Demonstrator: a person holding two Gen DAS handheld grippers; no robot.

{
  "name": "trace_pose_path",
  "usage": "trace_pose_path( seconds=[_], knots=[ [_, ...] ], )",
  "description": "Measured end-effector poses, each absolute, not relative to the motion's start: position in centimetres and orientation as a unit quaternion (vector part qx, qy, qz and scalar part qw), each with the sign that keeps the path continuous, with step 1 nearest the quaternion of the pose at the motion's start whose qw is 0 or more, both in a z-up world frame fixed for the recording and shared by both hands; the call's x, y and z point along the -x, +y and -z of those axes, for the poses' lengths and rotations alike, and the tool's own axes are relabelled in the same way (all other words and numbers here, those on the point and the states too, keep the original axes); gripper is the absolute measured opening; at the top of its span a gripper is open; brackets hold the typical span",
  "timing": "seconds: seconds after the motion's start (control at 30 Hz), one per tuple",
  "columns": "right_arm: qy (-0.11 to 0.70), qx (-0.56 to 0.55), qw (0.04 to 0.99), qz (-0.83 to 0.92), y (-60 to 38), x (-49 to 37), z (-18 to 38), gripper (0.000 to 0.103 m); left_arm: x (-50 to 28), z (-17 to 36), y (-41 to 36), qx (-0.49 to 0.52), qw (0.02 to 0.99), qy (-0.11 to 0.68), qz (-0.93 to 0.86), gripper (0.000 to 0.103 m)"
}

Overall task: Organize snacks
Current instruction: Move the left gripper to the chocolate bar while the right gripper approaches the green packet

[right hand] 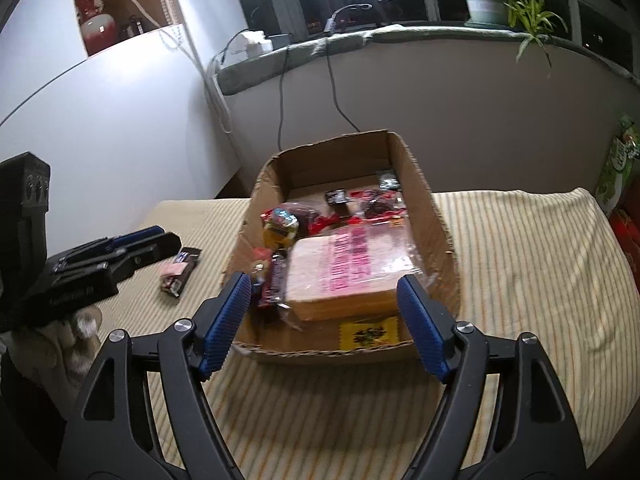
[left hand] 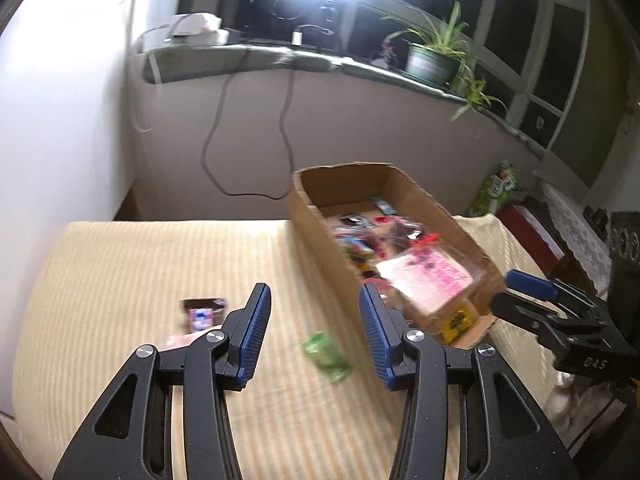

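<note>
Both grippers are open and holding nothing. The left gripper (left hand: 315,320) hangs over the striped yellow cloth (left hand: 120,264), jaws apart, with a small green wrapper (left hand: 326,356) lying on the cloth low in the gap between them. A dark snack bar (left hand: 202,312) sits just left of its left finger. The right gripper (right hand: 322,308) is spread wide at the near end of the cardboard box (right hand: 430,200), center frame. Inside the box: a big sandwich pack with pink print (right hand: 352,268), plus red and dark packets behind it and a yellow one at its near edge. No earlier frame here, so that's all I've got.
</note>
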State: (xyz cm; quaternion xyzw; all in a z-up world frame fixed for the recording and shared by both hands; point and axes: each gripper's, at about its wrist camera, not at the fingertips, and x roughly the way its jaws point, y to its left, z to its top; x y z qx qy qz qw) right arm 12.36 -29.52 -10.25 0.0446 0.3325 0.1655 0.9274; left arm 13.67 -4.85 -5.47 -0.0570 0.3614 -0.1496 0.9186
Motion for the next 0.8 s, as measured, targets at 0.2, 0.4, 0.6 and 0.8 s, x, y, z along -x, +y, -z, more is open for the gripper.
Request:
trace_pose_path(
  seconds=[0.2,0.4,0.6,0.8],
  knots=[
    [0.317,-0.041,0.927,-0.195,-27.6,-10.9,9.9,0.078,-13.9,5.9,-1.0,0.079,0.919,0.367,0.121,0.045],
    [0.304,-0.03,0.919,-0.249,-24.3,-9.0,9.6,0.078,-14.4,6.5,1.5,0.097,0.916,0.375,0.109,0.045],
    [0.325,-0.003,0.903,-0.282,-20.3,-7.9,11.0,0.078,-14.5,7.9,2.5,0.101,0.91,0.385,0.112,0.045],
    [0.358,-0.002,0.894,-0.271,-17.9,-8.4,13.5,0.078,-14.3,9.0,2.7,0.076,0.907,0.393,0.129,0.045]
  ],
)
